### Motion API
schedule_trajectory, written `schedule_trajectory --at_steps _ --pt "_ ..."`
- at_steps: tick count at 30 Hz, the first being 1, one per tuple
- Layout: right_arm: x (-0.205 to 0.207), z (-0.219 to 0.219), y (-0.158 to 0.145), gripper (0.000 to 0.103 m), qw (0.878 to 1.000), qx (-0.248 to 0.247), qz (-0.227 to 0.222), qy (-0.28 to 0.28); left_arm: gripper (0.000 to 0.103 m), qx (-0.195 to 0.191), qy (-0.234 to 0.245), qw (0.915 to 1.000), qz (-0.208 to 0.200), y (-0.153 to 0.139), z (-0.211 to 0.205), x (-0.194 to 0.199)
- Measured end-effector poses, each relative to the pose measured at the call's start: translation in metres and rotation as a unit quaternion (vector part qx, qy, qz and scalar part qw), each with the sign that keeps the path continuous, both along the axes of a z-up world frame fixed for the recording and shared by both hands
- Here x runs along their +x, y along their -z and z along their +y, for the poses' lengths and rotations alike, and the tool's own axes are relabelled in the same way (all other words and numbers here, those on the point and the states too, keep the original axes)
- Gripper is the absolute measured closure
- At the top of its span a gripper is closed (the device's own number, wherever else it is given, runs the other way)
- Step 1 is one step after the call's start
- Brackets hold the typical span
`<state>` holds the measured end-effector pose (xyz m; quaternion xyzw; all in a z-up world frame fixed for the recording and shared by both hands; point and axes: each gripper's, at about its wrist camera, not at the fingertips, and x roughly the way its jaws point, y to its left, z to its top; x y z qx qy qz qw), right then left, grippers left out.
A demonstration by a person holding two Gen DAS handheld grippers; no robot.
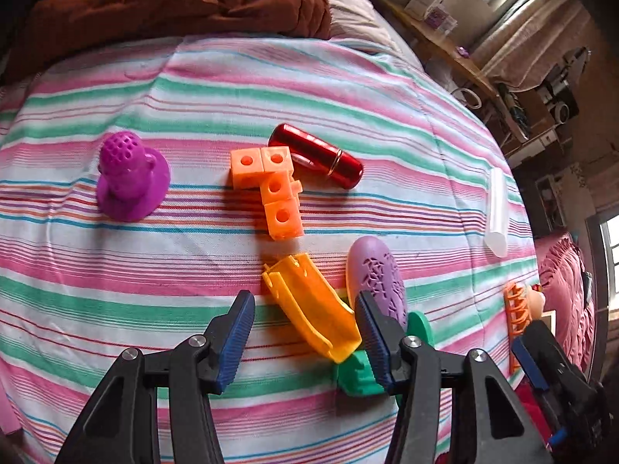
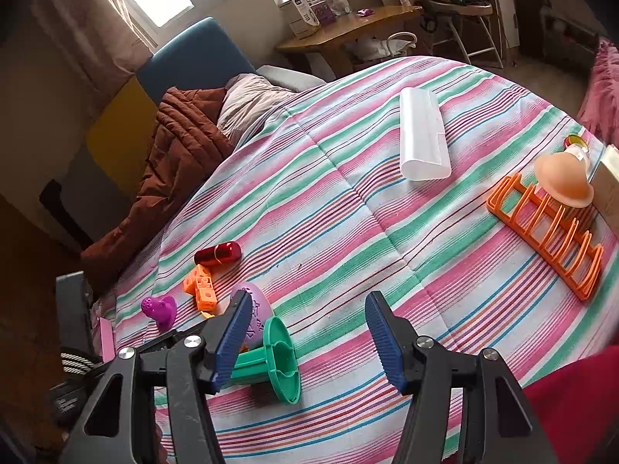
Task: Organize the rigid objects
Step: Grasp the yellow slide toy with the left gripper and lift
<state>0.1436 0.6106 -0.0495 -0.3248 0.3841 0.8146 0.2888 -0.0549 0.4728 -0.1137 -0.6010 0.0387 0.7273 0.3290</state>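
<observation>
Fingers apart and empty, left gripper [image 1: 305,332] straddles the yellow slide [image 1: 311,307], whose long axis runs diagonally between them.

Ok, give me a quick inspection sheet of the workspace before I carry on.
Surface: striped bedspread, bare in places.
Job's things: purple knob, orange blocks, red tube, yellow chute, lilac oval, green spool, white case, orange rack, peach cup leaning on the rack.
Clutter: brown blanket at the bed's far end.
Grippers: left gripper open over the yellow chute; right gripper open, green spool beside one of its fingers.
Cables: nothing seen.
Surroundings: wooden desk with boxes, curtained window.
</observation>
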Motion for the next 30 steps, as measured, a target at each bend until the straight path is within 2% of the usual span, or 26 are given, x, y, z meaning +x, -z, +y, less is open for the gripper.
schedule_trajectory --at_steps 4,9,10,12,14,19,26,30 --pt "0.0 0.002 0.002 0.041 1.0 -0.003 -0.002 0.001 0.048 -0.007 0.004 1.0 0.0 0.01 0.008 0.0" --pt "-0.002 0.003 0.008 0.041 1.0 -0.009 -0.011 0.002 0.05 -0.007 0.046 0.9988 0.011 0.008 0.007 0.002" --pt "-0.002 0.003 0.009 0.041 1.0 -0.009 -0.015 0.002 0.053 -0.011 0.053 0.9984 0.014 0.007 0.007 0.002" --pt "-0.003 0.002 0.011 0.041 1.0 -0.008 -0.02 0.001 0.073 -0.032 0.066 0.9968 0.031 0.007 0.005 0.001" --pt "-0.005 0.002 0.014 0.041 1.0 -0.006 -0.027 0.0 0.076 -0.039 0.087 0.9942 0.05 0.007 0.0 0.005" --pt "-0.008 0.002 0.018 0.041 0.999 -0.002 -0.038 -0.006 0.077 -0.039 0.117 0.9893 0.078 0.005 -0.022 0.014" --pt "-0.018 -0.006 0.024 0.041 0.999 -0.01 -0.036 -0.033 0.077 -0.033 0.124 0.9846 0.118 0.002 -0.08 0.044" --pt "-0.03 -0.017 0.028 0.025 0.997 -0.014 -0.034 -0.066 0.077 -0.025 0.123 0.9837 0.129 0.003 -0.103 0.062"
